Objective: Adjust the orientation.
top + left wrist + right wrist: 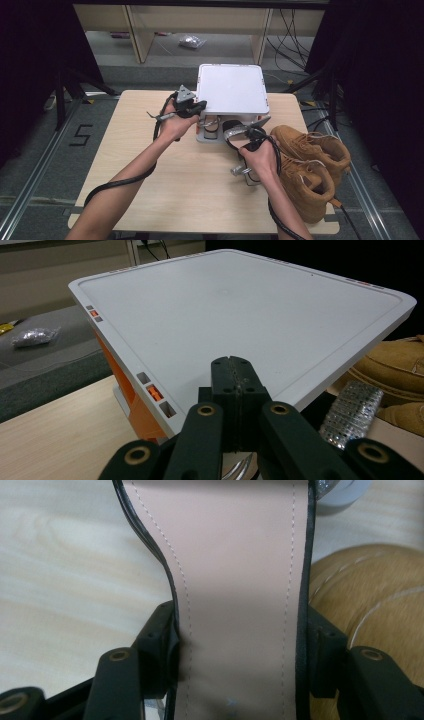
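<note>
Light wood table (165, 190), dark curtains either side, shelving and cables at the back. Nearest me: pair of tan boots (312, 165) at the table's right edge. Just left of them my right gripper (243, 134), jaws clamped across the waist of a black sandal (240, 580); pink insole faces the cam, long axis running straight away from the jaws toward the box. Sandal sits between the boots and the box mouth, toe end twd the box. Left gripper (192, 107) further out, jaws pressed together, nothing between them, resting at the near-left corner of the white-lidded shoebox (231, 89); orange body under the lid, lid raised. Judgement: R hand carries, L props the lid; sandal needs pushing fwd along its own axis into the gap.
</note>
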`<state>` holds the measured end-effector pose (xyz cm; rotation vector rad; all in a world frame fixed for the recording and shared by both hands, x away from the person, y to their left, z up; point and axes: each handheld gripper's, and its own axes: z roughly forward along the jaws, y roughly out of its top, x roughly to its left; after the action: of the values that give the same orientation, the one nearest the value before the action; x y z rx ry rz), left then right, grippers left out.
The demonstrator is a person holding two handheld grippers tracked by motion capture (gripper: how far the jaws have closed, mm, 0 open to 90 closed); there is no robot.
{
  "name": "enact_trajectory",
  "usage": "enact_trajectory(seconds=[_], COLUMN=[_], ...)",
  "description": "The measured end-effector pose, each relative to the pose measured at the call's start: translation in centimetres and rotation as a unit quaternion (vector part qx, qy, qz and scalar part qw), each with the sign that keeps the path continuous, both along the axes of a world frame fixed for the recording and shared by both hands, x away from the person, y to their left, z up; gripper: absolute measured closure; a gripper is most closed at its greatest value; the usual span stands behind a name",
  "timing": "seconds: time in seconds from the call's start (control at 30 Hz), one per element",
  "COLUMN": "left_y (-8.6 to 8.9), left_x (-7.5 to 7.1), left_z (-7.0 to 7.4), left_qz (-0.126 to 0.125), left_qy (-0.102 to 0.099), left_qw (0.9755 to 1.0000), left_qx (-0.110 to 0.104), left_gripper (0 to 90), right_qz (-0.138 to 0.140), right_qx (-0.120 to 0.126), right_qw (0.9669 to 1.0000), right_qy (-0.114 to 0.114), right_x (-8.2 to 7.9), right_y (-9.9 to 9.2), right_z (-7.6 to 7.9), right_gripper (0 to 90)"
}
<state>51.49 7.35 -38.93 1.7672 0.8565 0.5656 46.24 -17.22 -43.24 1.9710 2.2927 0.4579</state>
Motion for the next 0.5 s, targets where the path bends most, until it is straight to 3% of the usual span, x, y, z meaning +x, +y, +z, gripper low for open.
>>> enact_trajectory(seconds=[0.1, 0.13, 0.23, 0.33, 0.37, 0.4, 0.5], left_y=[0.0, 0.0, 0.0, 0.0, 0.0, 0.0, 0.0], left_x=[0.0, 0.0, 0.0, 0.0, 0.0, 0.0, 0.0], left_z=[0.0, 0.0, 0.0, 0.0, 0.0, 0.0, 0.0], left_qz=[-0.001, 0.0, -0.001, -0.001, -0.001, -0.001, -0.001], left_qy=[0.0, 0.0, 0.0, 0.0, 0.001, 0.0, 0.0], left_qw=[1.0, 1.0, 1.0, 1.0, 1.0, 1.0, 1.0], left_qx=[0.0, 0.0, 0.0, 0.0, 0.0, 0.001, 0.0], left_gripper=[89.5, 89.5, 89.5, 89.5, 89.5, 89.5, 89.6], right_qz=[-0.021, -0.011, -0.03, -0.025, -0.048, -0.051, -0.035], right_qx=[-0.008, -0.006, 0.004, -0.008, 0.002, 0.003, -0.006], right_qw=[0.9997, 0.9999, 0.9995, 0.9997, 0.9987, 0.9985, 0.9993], right_qy=[0.001, -0.003, -0.005, 0.001, 0.016, 0.017, 0.008], right_x=[0.7, 0.8, 1.3, 1.9, 1.9, 2.0, 2.2], right_y=[0.2, 0.1, 0.3, 0.3, 0.7, 0.8, 0.7], right_z=[-0.2, -0.2, -0.6, -0.9, -0.9, -0.9, -1.0], right_gripper=[43.5, 43.4, 43.5, 43.4, 43.5, 43.5, 43.6])
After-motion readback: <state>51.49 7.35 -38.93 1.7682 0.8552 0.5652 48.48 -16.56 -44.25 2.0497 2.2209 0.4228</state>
